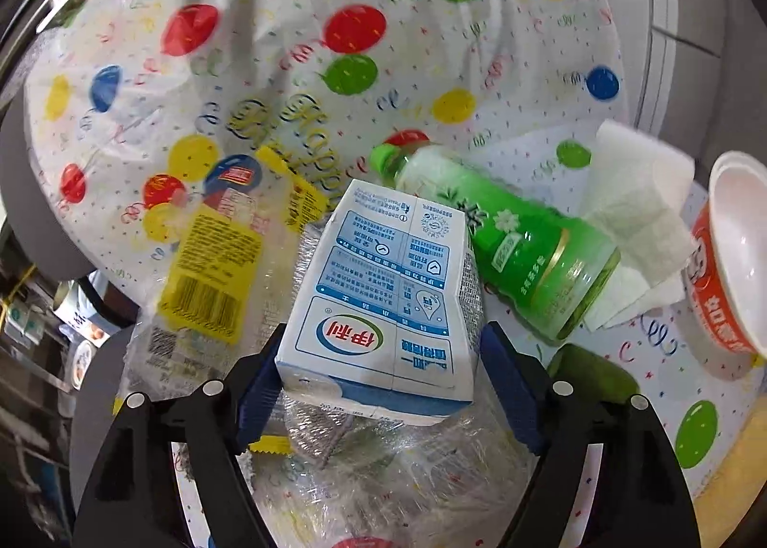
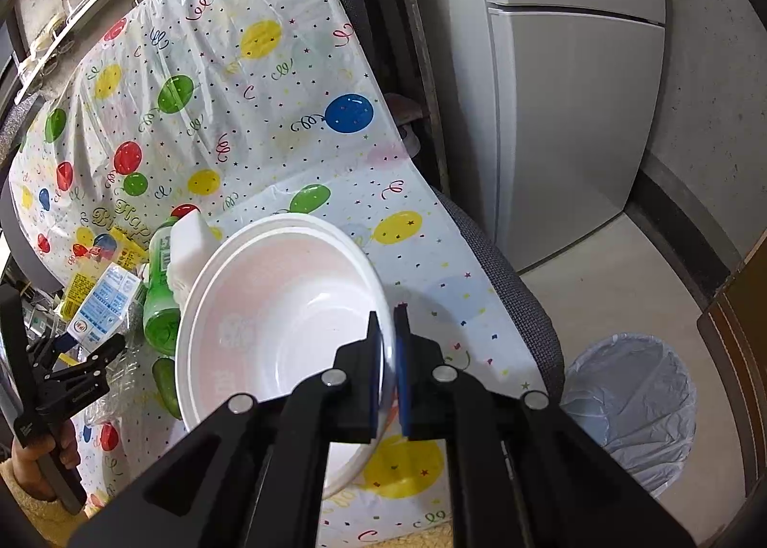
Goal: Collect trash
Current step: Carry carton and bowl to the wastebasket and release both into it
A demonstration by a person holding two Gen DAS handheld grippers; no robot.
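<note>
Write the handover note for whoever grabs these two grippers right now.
Left gripper: jaws wide around the milk carton, which lies on a clear plastic wrapper; a firm grip is not evident.
Right gripper: shut on the rim of the white bowl.
On the balloon-print cover: green bottle, white tissue, yellow-labelled wrapper.
Lined bin on the floor looks empty.
Done: none binned yet.
Left: everything.
</note>
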